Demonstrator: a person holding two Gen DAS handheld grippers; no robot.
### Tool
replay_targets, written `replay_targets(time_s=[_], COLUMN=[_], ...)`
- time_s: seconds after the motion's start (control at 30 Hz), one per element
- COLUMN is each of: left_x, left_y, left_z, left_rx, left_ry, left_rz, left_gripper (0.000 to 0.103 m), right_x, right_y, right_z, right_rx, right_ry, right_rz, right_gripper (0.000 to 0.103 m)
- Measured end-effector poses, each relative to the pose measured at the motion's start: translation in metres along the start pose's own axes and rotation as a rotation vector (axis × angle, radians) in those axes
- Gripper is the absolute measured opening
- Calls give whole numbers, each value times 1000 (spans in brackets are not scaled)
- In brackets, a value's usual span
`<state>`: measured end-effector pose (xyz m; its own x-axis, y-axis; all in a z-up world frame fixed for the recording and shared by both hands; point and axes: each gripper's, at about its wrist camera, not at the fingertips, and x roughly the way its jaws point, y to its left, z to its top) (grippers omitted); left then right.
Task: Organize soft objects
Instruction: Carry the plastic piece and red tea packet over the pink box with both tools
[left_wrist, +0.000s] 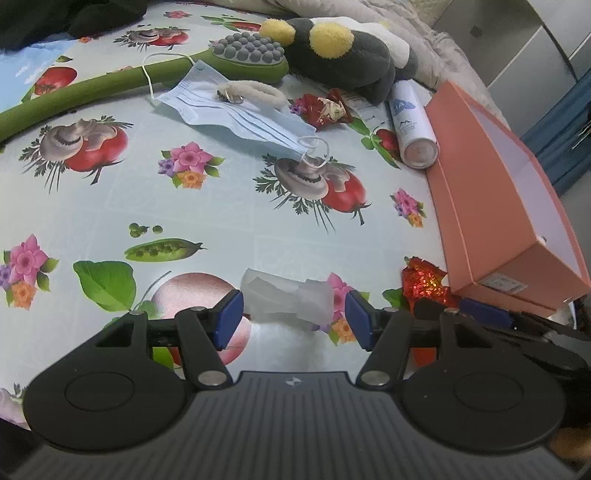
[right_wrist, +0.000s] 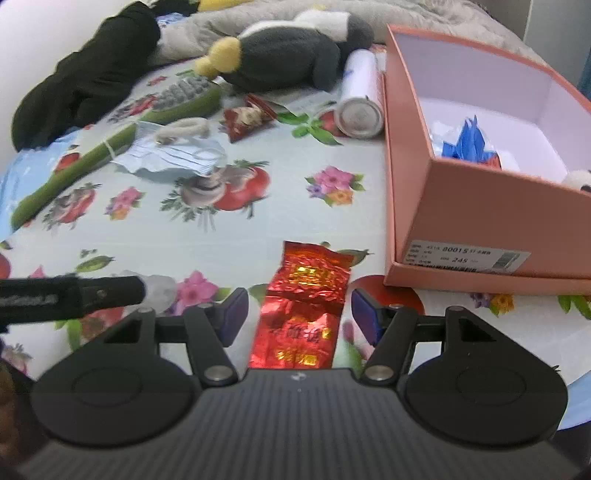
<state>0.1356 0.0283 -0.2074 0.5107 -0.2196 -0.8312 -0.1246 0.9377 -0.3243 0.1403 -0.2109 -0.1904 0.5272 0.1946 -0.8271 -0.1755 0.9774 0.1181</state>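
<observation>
The left gripper (left_wrist: 293, 319) is hovering with its jaws apart over a crumpled white tissue (left_wrist: 286, 301), which is lying on the patterned tablecloth (left_wrist: 221, 206) between the blue pads without touching them. The right gripper (right_wrist: 299, 315) is likewise standing open, straddling a red foil packet (right_wrist: 301, 310) lying flat near the tablecloth's front edge, just beside the pink box (right_wrist: 480, 218).

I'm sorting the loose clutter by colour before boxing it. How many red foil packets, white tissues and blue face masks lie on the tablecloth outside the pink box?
Red foil packets: 2, the flat packet and the crumpled packet
White tissues: 1, the tissue
Blue face masks: 1, the mask
Total: 4
</observation>
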Motion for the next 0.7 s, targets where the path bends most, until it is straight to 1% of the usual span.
replay_targets(time_s=[0.23,0.3,0.33,0.5,0.7], left_x=[7,8,9,14,21], left_y=[-5,-7,-7,-11,-15], left_z=[0,0,0,-2,-4], left_rx=[33,45,50,90,137], left_ry=[24,24,24,34,26], left_rz=[6,12,16,41,86], left_gripper=[67,67,67,67,67], right_x=[18,19,20,17,10], right_y=[-2,-2,-2,-2,-5], right_z=[-1,-2,-2,-1,-3], right_rx=[-10,-12,-19,-46,-69], right_ry=[20,13,12,2,4], right_rz=[9,10,10,7,17], right_gripper=[64,63,60,59,59])
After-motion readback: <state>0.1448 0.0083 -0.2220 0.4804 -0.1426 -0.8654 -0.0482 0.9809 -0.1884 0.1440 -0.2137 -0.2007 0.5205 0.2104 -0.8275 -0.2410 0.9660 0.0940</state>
